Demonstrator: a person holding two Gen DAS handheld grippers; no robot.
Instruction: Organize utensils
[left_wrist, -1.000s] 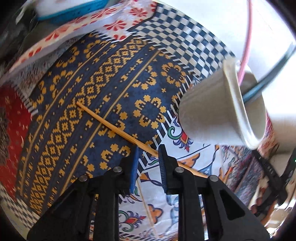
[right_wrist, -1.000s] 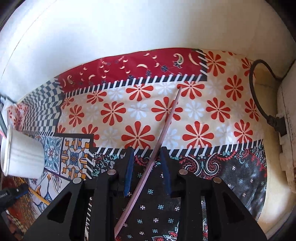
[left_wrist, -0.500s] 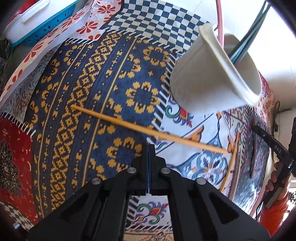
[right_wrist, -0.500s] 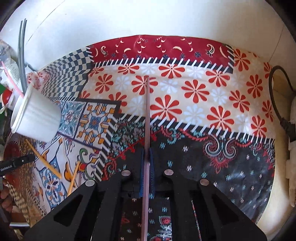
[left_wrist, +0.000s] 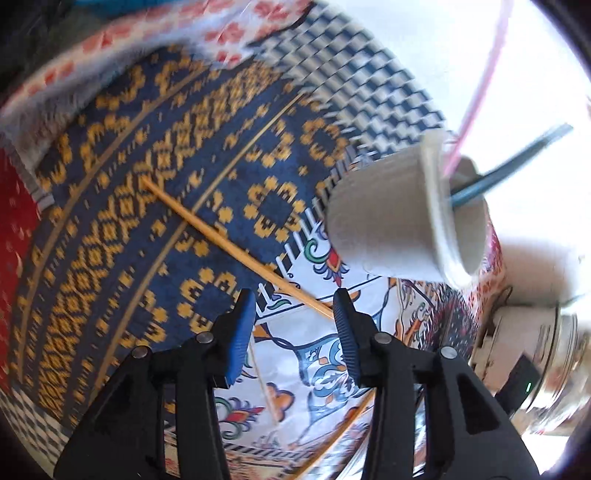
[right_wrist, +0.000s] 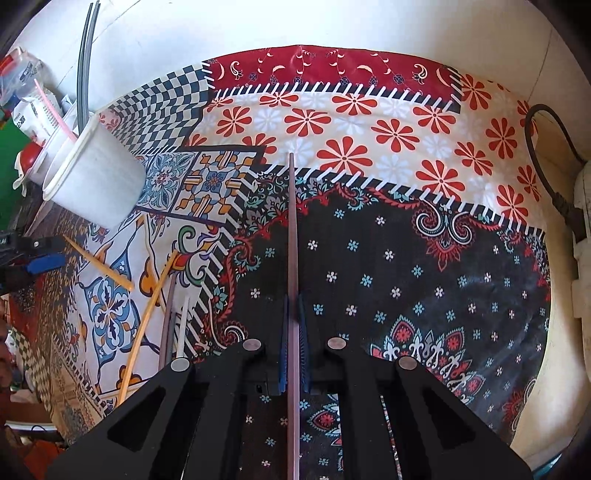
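Observation:
A white cup (left_wrist: 402, 218) stands on the patchwork cloth (left_wrist: 155, 192) and holds a pink stick and grey-blue sticks; it also shows in the right wrist view (right_wrist: 96, 177). My left gripper (left_wrist: 293, 299) is open, its jaws on either side of the near end of an orange chopstick (left_wrist: 229, 243) lying on the cloth. My right gripper (right_wrist: 294, 306) is shut on a mauve chopstick (right_wrist: 292, 229) that points forward above the cloth. More chopsticks (right_wrist: 147, 317) lie loose at the left of the right wrist view.
A black cable (right_wrist: 546, 162) and a white power strip (right_wrist: 581, 251) lie at the cloth's right edge. Packets and a red-capped item (right_wrist: 26, 155) sit behind the cup. A shiny metal container (left_wrist: 554, 373) stands at the right of the left wrist view.
My left gripper was shut half a second ago and is now open over the orange chopstick. My right gripper closed on the mauve chopstick and has lifted it and swung left.

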